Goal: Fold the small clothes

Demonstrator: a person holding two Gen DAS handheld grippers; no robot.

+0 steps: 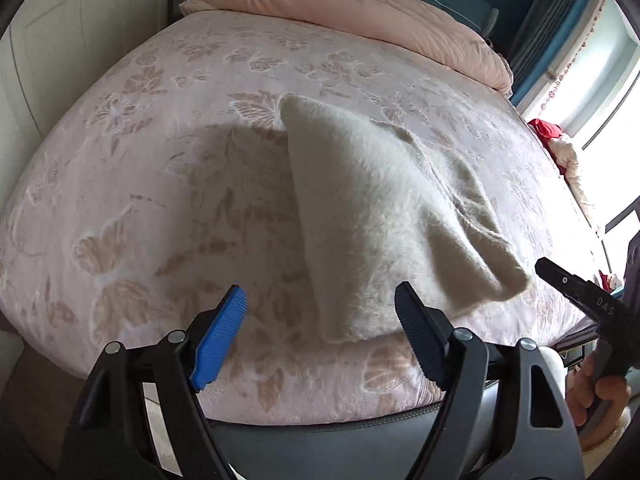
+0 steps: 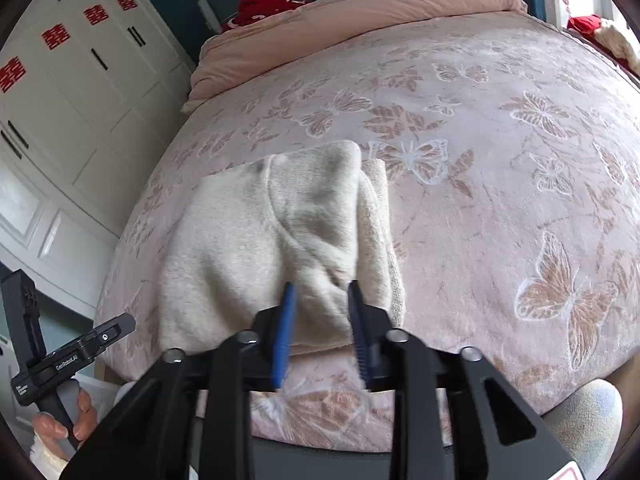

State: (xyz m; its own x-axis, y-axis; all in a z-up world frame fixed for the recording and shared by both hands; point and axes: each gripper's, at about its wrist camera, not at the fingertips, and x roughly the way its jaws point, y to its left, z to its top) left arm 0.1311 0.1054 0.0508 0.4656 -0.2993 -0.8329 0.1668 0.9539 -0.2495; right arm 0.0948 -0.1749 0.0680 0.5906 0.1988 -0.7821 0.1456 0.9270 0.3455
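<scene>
Right wrist view: the cream fleece garment (image 2: 260,248) lies bunched near the bed's (image 2: 500,208) front edge, at about 6 o'clock. The right hand-held gripper (image 2: 320,296) is nearly closed, pinching its near hem. The left hand-held gripper (image 1: 320,300) gapes wide and empty at the 7 o'clock corner. I'd grab that corner too, then pull both hems taut before folding.
</scene>
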